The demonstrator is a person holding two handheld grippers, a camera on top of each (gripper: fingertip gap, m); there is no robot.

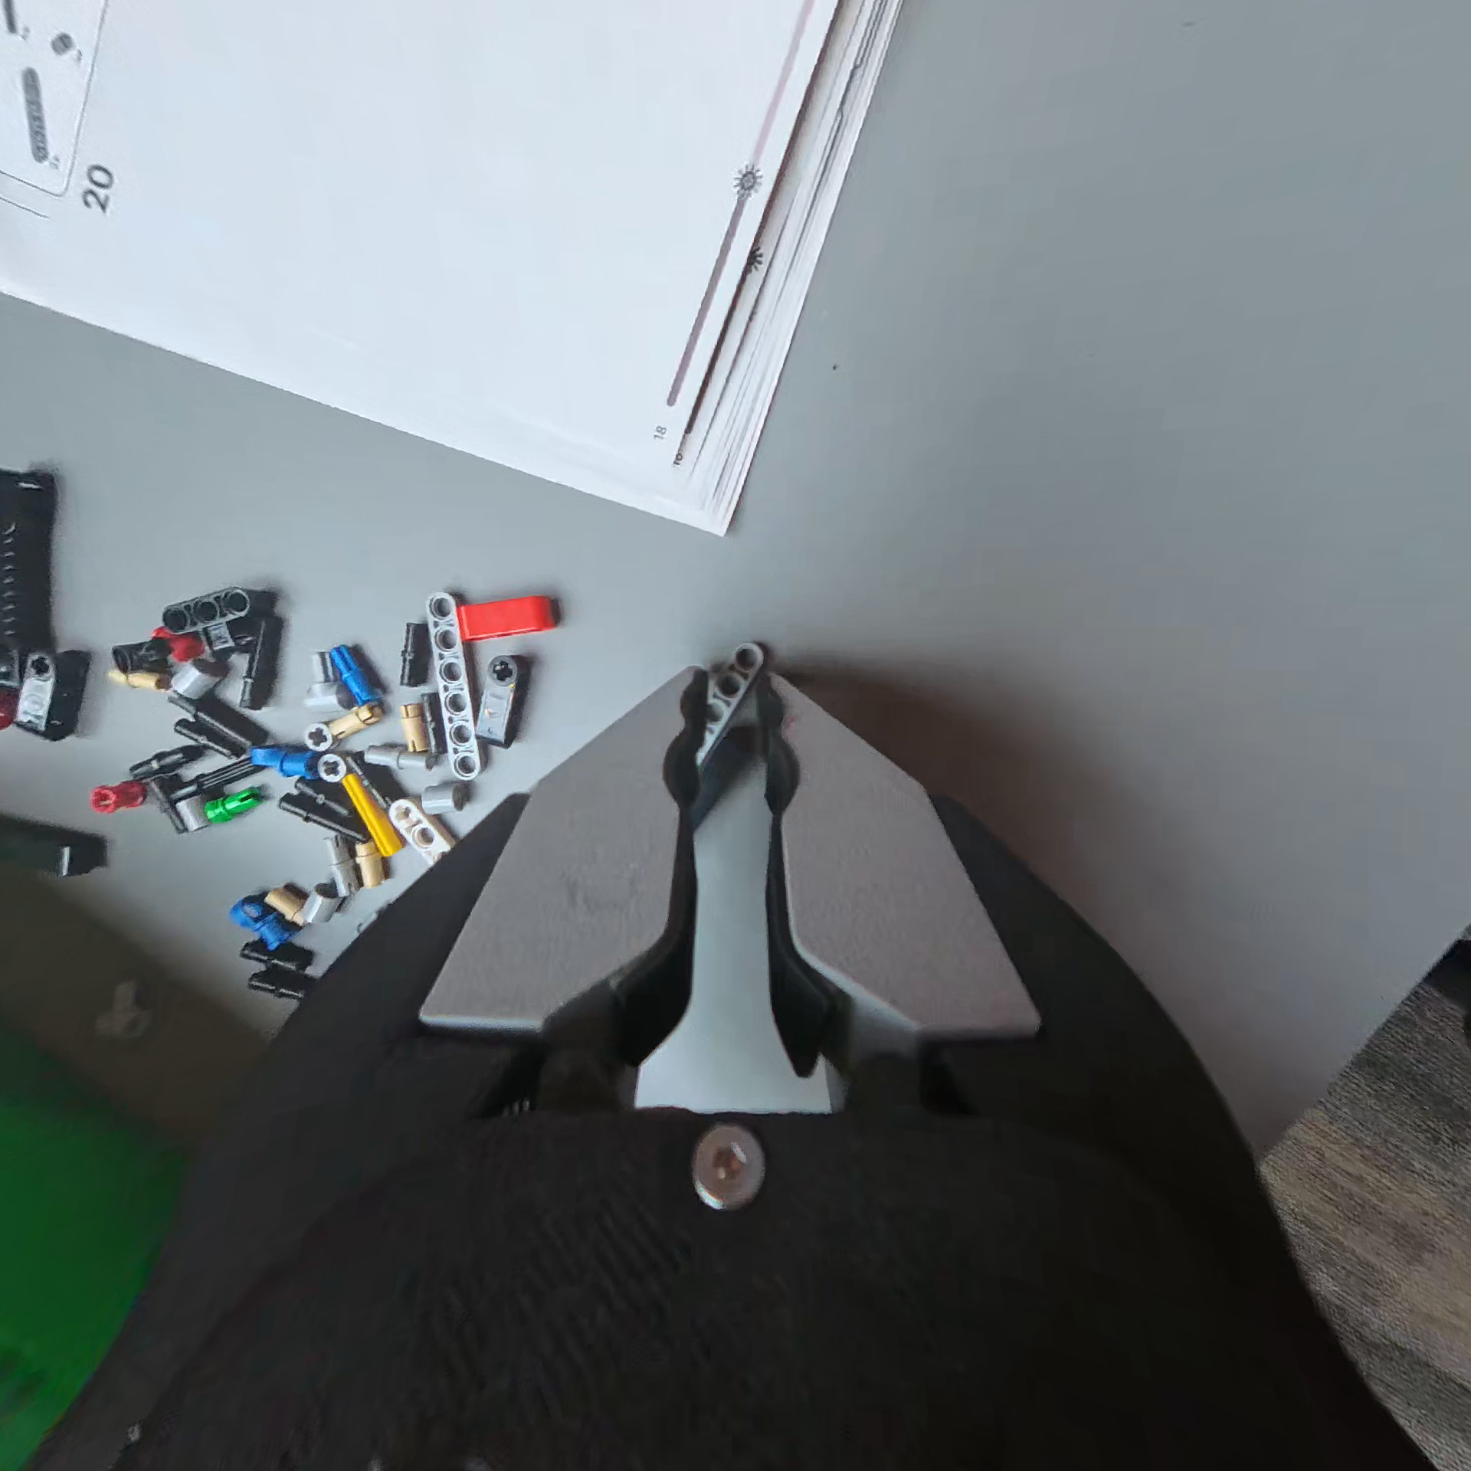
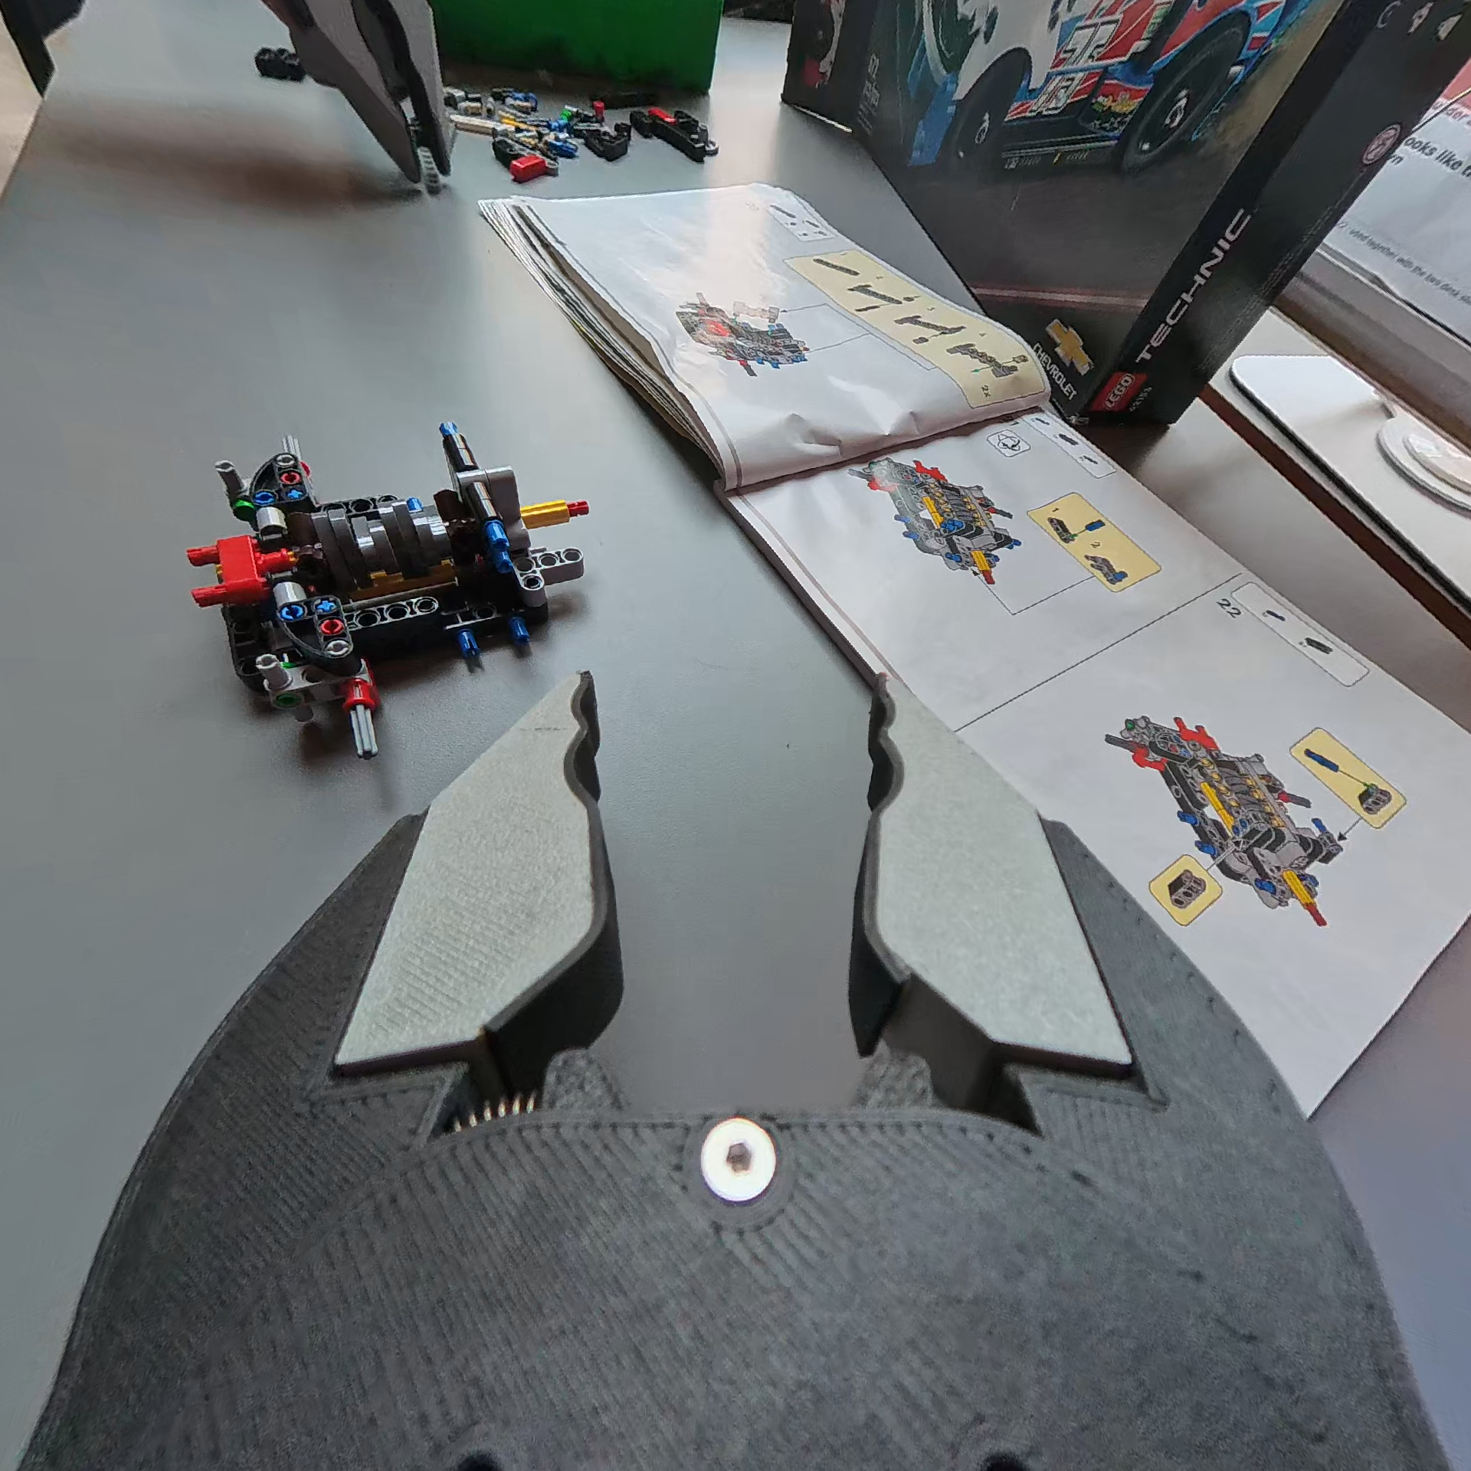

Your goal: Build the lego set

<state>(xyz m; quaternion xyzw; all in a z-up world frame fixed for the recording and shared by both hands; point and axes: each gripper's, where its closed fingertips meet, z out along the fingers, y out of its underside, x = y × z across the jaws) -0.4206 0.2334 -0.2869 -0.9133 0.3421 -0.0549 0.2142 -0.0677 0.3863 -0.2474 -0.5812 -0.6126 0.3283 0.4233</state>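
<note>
On the left of my left wrist view, a heap of loose pieces lies scattered on the grey desk, below the white instruction booklet. Right of the heap, my left tool is pinched onto a light grey beam, whose holed end pokes out past the tips.

In my right wrist view, the half-built model sits on the desk at the left. My right tool hovers just right of it, spread wide and holding nothing. Farther right lies the open booklet, with the set's box standing behind it.
</note>
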